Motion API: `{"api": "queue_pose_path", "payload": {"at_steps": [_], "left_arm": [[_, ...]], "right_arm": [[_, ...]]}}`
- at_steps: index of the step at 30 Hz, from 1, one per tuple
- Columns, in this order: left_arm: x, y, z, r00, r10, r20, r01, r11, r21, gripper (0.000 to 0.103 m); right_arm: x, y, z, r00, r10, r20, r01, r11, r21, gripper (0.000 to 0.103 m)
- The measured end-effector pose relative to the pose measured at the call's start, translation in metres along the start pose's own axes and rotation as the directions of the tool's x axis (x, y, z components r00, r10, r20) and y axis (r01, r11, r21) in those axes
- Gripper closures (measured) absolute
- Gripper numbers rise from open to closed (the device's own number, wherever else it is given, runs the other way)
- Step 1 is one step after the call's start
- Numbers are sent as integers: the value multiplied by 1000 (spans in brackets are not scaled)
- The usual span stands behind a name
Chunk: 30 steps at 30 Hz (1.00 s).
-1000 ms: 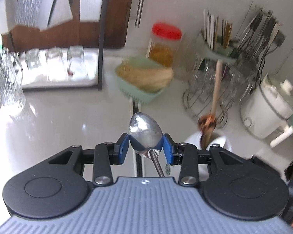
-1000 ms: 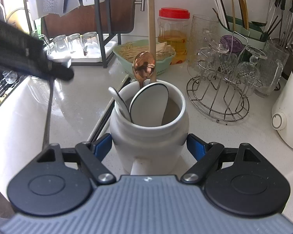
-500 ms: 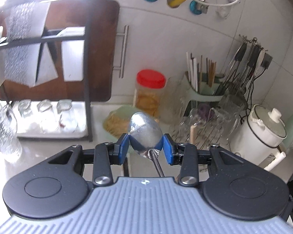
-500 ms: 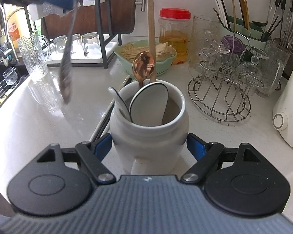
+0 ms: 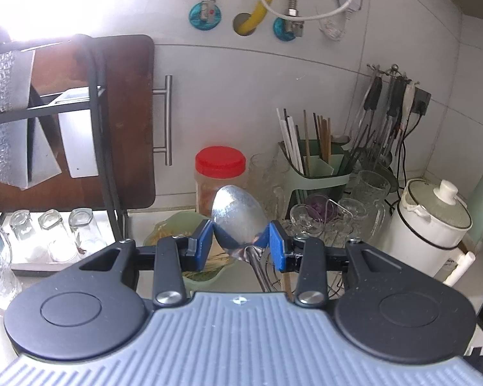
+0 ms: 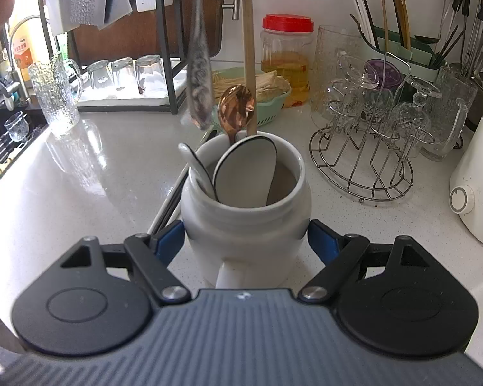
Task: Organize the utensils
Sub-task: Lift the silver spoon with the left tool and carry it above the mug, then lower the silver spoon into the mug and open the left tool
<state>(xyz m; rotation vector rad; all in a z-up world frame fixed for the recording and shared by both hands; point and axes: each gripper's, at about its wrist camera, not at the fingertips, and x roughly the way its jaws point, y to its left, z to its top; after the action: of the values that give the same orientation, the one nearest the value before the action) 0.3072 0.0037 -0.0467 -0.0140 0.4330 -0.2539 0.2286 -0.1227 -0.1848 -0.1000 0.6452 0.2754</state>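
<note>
Beside the faucet, orange-labelled bottle (image 6: 23, 57), unreadable.

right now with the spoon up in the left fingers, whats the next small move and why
Probably lower the metal spoon handle-first into the white jar. The left gripper pinches it by the bowl, and its handle hangs just above and left of the jar's mouth. The right gripper clamps the jar, which has open space beside the spoons already in it.

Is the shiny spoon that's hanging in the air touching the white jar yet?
Apart. In the right wrist view the metal spoon dangles handle-down above and behind the white jar, with countertop visible between its blurred tip and the jar's rim.
</note>
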Motion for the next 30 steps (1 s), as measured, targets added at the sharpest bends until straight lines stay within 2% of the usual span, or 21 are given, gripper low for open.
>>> {"api": "queue_pose_path", "payload": {"at_steps": [10, 17, 23, 30], "left_arm": [[0, -9, -16, 1000, 5, 2, -5, 998, 56, 60], [-10, -11, -22, 999, 9, -37, -6, 997, 81, 60], [-21, -12, -17, 994, -19, -105, 28, 996, 84, 60], [-27, -15, -12, 974, -95, -206, 109, 992, 58, 62]], "right_arm": [[-1, 0, 0, 1000, 2, 8, -2, 1000, -6, 17], [-1, 0, -1, 1000, 6, 13, -6, 1000, -6, 17], [-1, 0, -2, 1000, 7, 20, -7, 1000, -2, 17], [-1, -1, -3, 1000, 8, 27, -8, 1000, 5, 17]]}}
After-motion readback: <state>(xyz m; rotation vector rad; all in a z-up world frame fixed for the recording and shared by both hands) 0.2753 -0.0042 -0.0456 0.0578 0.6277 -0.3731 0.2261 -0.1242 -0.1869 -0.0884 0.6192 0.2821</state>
